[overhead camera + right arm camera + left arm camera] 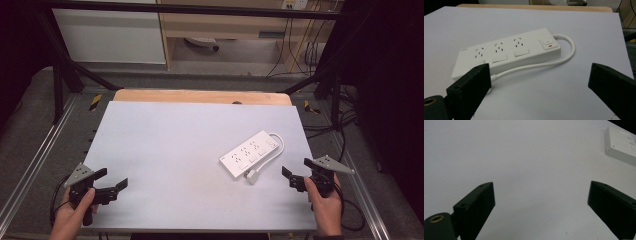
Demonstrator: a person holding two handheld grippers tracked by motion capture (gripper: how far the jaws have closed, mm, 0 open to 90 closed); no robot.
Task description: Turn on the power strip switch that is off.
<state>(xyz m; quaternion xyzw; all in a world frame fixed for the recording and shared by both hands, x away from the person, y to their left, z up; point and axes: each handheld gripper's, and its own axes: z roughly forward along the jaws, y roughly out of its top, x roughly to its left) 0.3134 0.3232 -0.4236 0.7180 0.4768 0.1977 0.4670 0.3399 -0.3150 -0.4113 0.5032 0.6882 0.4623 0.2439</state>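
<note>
Power strip: a white power strip [250,151] lies flat on the right half of the tabletop [165,150], set at a slant, nearer the right edge than the left.
Cord and plug: its white cord [564,58] loops out of the switch end and runs back along the near side of the strip; in the high view the plug [251,176] lies just beside the strip's near corner.
Cut off: the left gripper view catches one end of the strip [621,143] at its upper right, the rest out of frame; in the right gripper view the plug end of the cord passes behind the left jaw and is hidden.
Detail by view: the right gripper view shows three socket groups, small rocker switches and a main switch with a red mark [548,43]; in the high view these are too small to read.
Left tongs: left tongs [111,184] over the near left corner, jaws wide apart, holding nothing.
Right tongs: right tongs [291,178] by the near right edge, jaws wide apart and empty, near the plug but apart from it.
</note>
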